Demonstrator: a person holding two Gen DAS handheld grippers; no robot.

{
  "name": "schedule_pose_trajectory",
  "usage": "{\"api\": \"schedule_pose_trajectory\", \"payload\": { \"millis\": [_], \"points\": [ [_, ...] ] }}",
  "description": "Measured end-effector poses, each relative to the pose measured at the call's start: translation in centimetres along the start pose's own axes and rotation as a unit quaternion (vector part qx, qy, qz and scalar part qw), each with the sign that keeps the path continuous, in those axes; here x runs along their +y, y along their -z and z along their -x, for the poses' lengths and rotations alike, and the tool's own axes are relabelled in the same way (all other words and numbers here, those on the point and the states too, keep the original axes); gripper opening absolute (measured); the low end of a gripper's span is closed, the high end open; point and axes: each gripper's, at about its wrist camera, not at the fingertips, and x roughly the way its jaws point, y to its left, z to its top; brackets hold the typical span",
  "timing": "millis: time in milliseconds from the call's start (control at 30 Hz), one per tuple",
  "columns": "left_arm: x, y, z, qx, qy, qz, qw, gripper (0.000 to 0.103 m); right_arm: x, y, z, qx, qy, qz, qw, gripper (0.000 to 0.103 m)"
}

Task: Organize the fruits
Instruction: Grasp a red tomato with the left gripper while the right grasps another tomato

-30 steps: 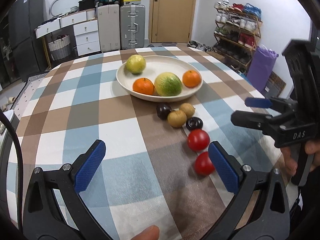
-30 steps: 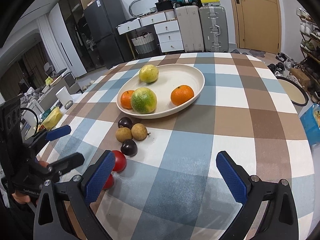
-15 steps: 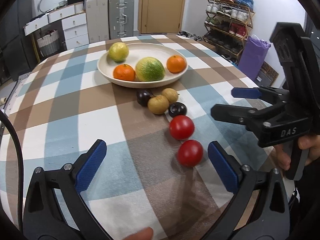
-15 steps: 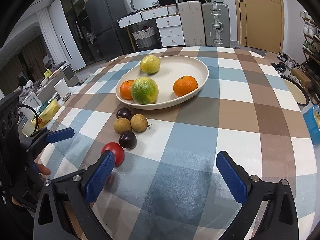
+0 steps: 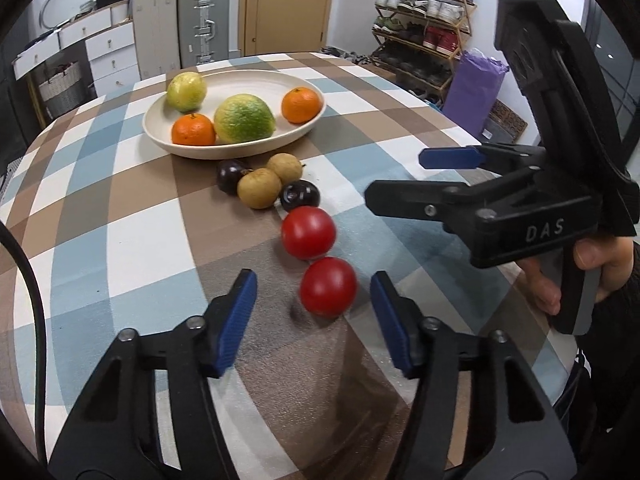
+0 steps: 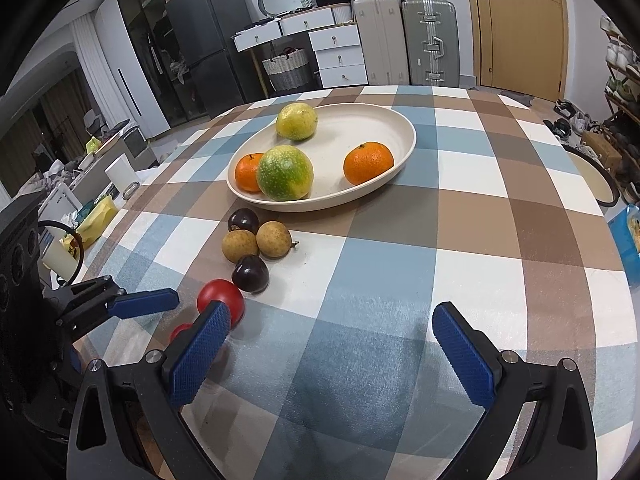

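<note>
Two red tomatoes lie on the checked tablecloth; the near one point(image 5: 328, 286) sits between the blue pads of my left gripper point(image 5: 313, 294), whose jaws are closing, with a gap still showing on each side. The far tomato point(image 5: 308, 232) lies just beyond it. Past that are two dark round fruits point(image 5: 300, 195) and two brown ones point(image 5: 259, 187). A cream plate point(image 5: 240, 153) holds two oranges, a green-yellow citrus point(image 5: 245, 118) and a yellow fruit. My right gripper point(image 6: 332, 344) stands open over bare cloth, to the right of the fruit row.
The right gripper point(image 5: 400, 178) and the hand holding it sit right of the tomatoes in the left wrist view. The table edge runs close behind both grippers. Suitcases, drawers, a shoe rack point(image 5: 424, 40) and a fridge point(image 6: 200, 52) stand around the room.
My left gripper came forward and down onto the near tomato, and its jaws narrowed from wide open to either side of it. The right gripper stayed put.
</note>
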Motion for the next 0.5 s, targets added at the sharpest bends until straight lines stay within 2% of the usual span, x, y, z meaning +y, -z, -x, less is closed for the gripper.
{"api": "schedule_pose_trajectory", "payload": {
  "millis": [67, 200, 500],
  "points": [
    [-0.34, 0.0, -0.02, 0.0, -0.002, -0.007, 1.0, 0.046, -0.01, 0.0, -0.02, 0.001, 0.0, 0.0, 1.0, 0.103],
    [-0.59, 0.02, 0.0, 0.002, 0.008, -0.015, 0.9999, 0.026, -0.01, 0.04, -0.02, 0.003, -0.001, -0.001, 1.0, 0.103],
    [0.25, -0.1, 0.96, -0.017, 0.004, -0.004, 0.9998, 0.026, 0.06, 0.12, -0.11, 0.003, 0.0, -0.001, 1.0, 0.103]
  ]
}}
